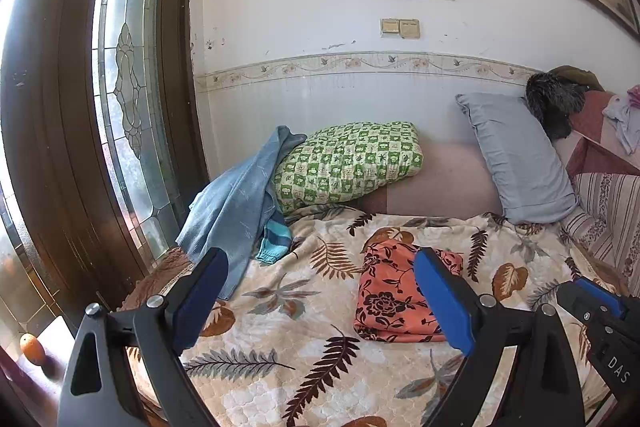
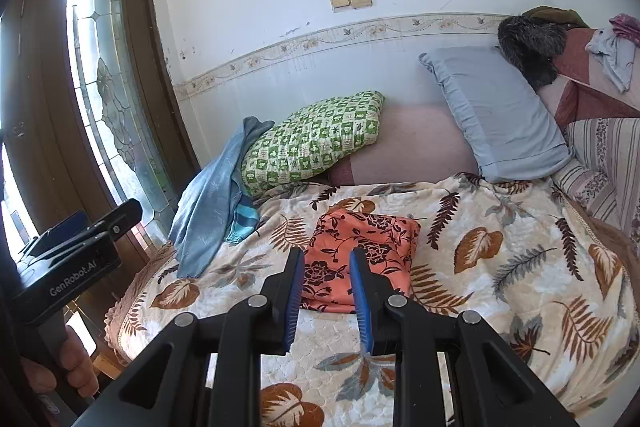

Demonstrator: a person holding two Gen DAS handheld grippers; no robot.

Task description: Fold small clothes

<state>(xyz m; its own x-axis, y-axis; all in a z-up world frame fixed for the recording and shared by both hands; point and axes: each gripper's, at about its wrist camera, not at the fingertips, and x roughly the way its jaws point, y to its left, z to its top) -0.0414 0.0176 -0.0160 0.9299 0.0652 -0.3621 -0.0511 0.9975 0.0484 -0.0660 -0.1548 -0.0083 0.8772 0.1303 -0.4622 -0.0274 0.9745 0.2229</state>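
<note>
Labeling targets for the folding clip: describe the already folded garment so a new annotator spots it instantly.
Start at the bed against the white wall, covered by a cream blanket printed with brown leaves. Near its middle, in front of the green checked pillow, lies the folded garment. It is the only coral-orange piece with black flowers; the other loose clothing, at the left edge, is blue.

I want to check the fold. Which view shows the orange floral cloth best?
The right wrist view: the orange cloth lies centred, only its near edge behind the right gripper. In the left wrist view the cloth is partly covered by a finger of the left gripper.
</note>
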